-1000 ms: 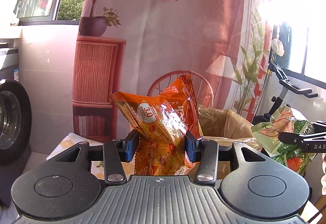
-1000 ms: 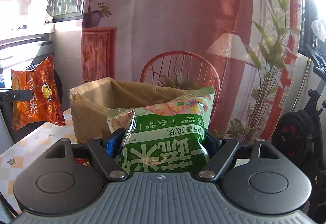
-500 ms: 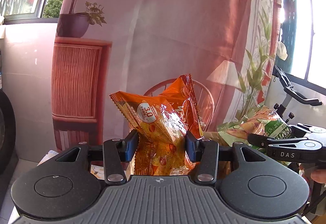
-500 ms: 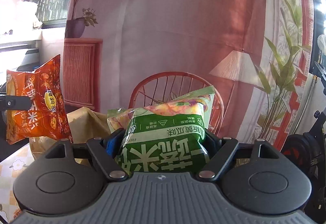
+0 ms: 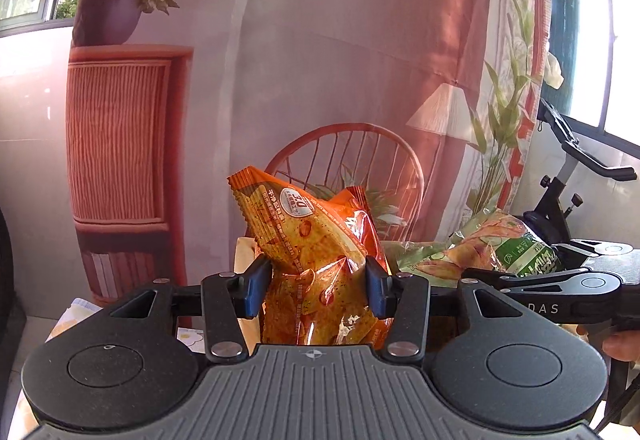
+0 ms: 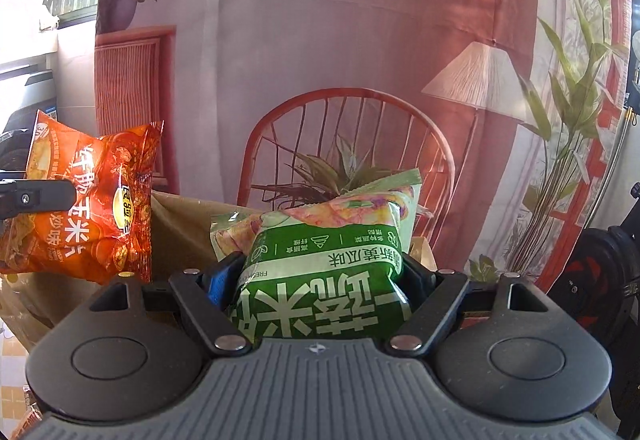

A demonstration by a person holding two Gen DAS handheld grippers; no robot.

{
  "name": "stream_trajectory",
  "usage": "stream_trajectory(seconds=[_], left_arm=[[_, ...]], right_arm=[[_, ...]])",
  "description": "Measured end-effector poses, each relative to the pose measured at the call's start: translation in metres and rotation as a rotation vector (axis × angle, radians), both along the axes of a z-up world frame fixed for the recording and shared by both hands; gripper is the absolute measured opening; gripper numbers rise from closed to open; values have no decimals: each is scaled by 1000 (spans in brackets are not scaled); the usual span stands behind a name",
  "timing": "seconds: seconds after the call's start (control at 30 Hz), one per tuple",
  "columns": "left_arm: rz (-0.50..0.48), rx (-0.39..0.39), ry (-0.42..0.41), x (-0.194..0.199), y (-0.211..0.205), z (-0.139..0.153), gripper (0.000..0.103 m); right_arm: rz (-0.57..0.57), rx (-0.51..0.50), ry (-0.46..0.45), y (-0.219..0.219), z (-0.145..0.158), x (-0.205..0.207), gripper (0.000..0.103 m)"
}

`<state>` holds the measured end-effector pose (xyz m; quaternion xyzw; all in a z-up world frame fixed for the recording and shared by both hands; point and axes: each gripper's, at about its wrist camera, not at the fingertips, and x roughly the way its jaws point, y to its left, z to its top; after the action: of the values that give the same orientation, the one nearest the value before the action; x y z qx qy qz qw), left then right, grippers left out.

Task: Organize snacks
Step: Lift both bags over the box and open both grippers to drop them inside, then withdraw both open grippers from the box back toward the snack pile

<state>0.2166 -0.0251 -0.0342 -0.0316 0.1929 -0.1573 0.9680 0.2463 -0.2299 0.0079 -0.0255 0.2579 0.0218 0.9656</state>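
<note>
In the left wrist view, the left claw (image 5: 316, 282) pinches an orange snack bag (image 5: 316, 260) between its blue pads, the bag standing upright with its crimped top edge uppermost. A round grey badge near the top of the bag reads "30"; the smaller print around it is too fine to read. Behind the bag a sliver of the tan paper bag (image 5: 245, 254) shows, and its inside cannot be seen from here. To the right, the right claw (image 5: 532, 272), with the letters "DAS" on its black arm, carries a green snack bag (image 5: 496, 240) held level with the orange one. A corner of the desk (image 5: 76, 314) with its yellow floral cloth shows at lower left. In the right wrist view, the right claw (image 6: 320, 280) is clamped on the green snack bag (image 6: 320, 260), whose white Chinese characters appear upside down, with "FRESH" partly visible at its left edge. Just behind it stands the tan paper bag (image 6: 180, 228), mouth open; its contents are probably hidden by the snack bags. At left the orange snack bag (image 6: 88, 200) hangs from the left claw (image 6: 38, 196) above the paper bag's left rim, with white Chinese characters on its face.
</note>
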Motion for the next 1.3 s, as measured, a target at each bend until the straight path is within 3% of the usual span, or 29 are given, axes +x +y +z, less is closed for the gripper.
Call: stream_trajectory(seconds=[0.1,0.23,0.37,0.77,1.07,1.3], left_arm=[[-2,-8,28,8,-1,-4,55],[32,-36,56,11,6,-4,72],[42,-41,31,-1,14,7,80],[85,22,24,-60,42,20,81],[148,56,64,-106,76,0,80],[154,65,89,-131,79,-27,80]], right_arm=[[0,-1,19,1,-4,3,82],[0,2,41,1,-4,5,85],[-20,32,32,-3,4,-4,90],[37,127,-19,-3,23,-70,91],[60,185,-11,14,-2,-127,91],[69,178,26,32,-29,-159,91]])
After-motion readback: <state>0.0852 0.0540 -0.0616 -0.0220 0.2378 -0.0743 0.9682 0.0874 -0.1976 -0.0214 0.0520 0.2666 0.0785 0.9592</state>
